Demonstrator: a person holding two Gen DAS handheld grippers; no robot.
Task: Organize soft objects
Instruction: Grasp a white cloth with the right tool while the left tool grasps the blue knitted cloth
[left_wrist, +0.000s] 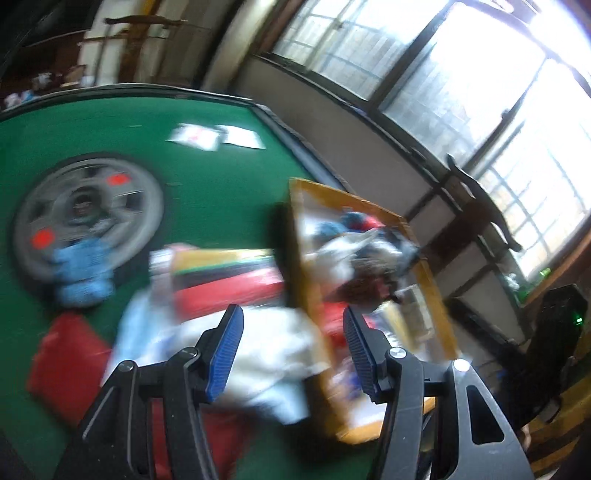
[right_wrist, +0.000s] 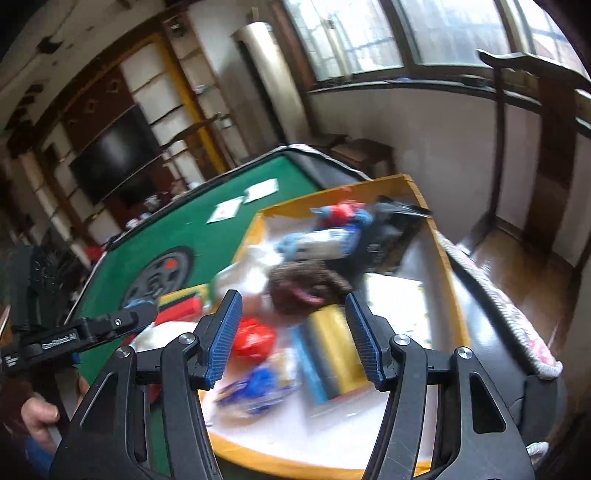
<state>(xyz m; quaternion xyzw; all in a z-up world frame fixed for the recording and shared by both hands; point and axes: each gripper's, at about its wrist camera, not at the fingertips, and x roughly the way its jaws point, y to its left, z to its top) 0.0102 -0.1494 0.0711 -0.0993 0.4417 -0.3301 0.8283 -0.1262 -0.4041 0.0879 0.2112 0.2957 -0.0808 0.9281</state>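
My left gripper (left_wrist: 291, 321) is open and empty above a white cloth (left_wrist: 258, 354) that lies against a yellow-rimmed box (left_wrist: 306, 229). Beside the cloth are a stack of coloured folded cloths (left_wrist: 229, 273), a blue plush toy (left_wrist: 81, 273) and a red soft item (left_wrist: 66, 362) on the green table (left_wrist: 207, 184). My right gripper (right_wrist: 293, 299) hangs open over the box (right_wrist: 436, 258) with nothing between its fingers. Inside lie a brown plush (right_wrist: 306, 284), a red item (right_wrist: 255, 338), a yellow roll (right_wrist: 332, 354) and a blue-and-red toy (right_wrist: 332, 225). Both views are blurred.
A grey wheel-shaped centre piece (left_wrist: 88, 210) is set in the table, and paper cards (left_wrist: 218, 136) lie near its far edge. A hand (right_wrist: 37, 413) holds the other gripper's black handle (right_wrist: 55, 343). A wall with windows (left_wrist: 461, 92) runs past the box.
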